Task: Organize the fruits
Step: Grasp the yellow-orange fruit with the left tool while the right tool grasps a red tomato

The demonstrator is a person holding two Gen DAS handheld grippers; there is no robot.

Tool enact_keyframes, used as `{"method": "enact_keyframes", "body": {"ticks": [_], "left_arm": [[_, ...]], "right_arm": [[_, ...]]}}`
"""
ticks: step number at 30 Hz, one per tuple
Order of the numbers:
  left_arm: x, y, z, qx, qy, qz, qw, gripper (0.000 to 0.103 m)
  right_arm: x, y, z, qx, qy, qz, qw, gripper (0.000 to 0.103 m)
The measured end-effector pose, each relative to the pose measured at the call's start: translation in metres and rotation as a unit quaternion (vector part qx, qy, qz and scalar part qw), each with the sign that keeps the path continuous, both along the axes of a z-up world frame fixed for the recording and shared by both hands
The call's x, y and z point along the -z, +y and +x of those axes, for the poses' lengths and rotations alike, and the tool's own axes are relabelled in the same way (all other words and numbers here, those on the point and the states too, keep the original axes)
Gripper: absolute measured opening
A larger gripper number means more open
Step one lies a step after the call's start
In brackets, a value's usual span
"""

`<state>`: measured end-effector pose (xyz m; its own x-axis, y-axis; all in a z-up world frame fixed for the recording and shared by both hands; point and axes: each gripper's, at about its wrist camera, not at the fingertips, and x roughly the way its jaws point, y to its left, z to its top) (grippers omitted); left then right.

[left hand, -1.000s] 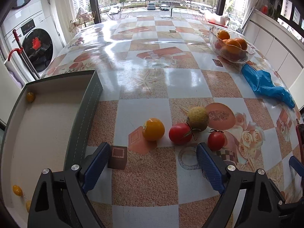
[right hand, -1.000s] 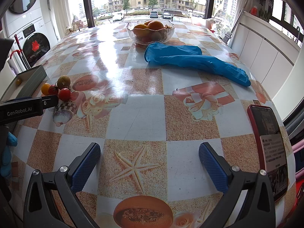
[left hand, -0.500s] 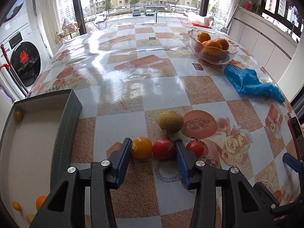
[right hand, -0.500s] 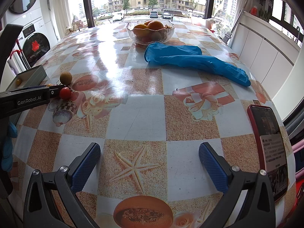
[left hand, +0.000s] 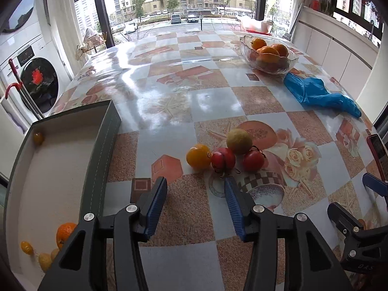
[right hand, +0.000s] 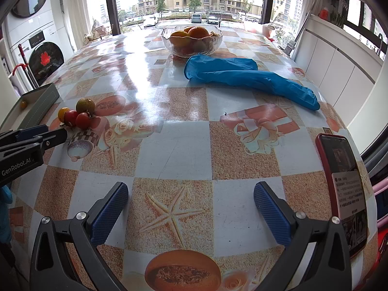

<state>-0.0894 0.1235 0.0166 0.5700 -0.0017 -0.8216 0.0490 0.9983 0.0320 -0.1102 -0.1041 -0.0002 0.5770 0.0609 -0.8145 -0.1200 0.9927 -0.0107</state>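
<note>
We hold the left gripper (left hand: 195,191) empty, jaws apart, just short of the yellow tomato (left hand: 198,156) beside the tray (left hand: 106,135); we should straddle it alone, clear of the red tomato (left hand: 223,158) touching it. The right gripper (right hand: 191,206) idles, jaws apart.

empty left gripper (left hand: 195,198) near clustered fruits (left hand: 225,154)

blue rubber gloves (right hand: 245,76), red-cased phone (right hand: 344,181), washing machine (left hand: 31,72)
</note>
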Motion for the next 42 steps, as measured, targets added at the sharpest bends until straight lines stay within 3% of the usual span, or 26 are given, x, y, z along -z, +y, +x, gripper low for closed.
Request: {"method": "enact_keyframes", "body": {"ticks": [16,17,19,22,26,33,39,42], "left_arm": [[0.003,-0.001,0.038,0.018,0.003,-0.009,0.9998,0.050],[0.003,-0.001,0.038,0.018,0.003,-0.010,0.9998,0.049],[0.002,-0.003,0.036,0.021,0.003,-0.017,0.9996,0.035],[0.002,-0.008,0.035,0.030,0.001,-0.016,0.9994,0.023],[0.002,-0.008,0.033,0.028,-0.008,-0.019,0.9994,0.023],[-0.005,0.018,0.006,-0.032,-0.013,-0.051,0.9981,0.023],[-0.020,0.033,-0.025,-0.044,-0.032,-0.069,0.9961,0.023],[-0.024,0.041,-0.034,-0.049,-0.032,-0.077,0.9953,0.023]], "right_arm": [[-0.003,0.000,0.000,0.000,0.004,-0.001,1.000,0.103],[-0.004,0.001,0.000,-0.001,0.006,-0.002,1.000,0.103],[-0.004,0.001,0.002,-0.001,0.013,-0.002,1.000,0.103],[-0.005,0.004,0.009,-0.007,0.025,0.001,1.000,0.103],[-0.010,0.016,0.024,-0.046,0.036,0.041,0.997,0.103],[-0.013,0.052,0.056,-0.100,0.038,0.081,0.991,0.100],[-0.012,0.099,0.072,-0.150,0.030,0.057,0.987,0.083],[-0.013,0.121,0.070,-0.168,0.023,0.031,0.985,0.059]]}}
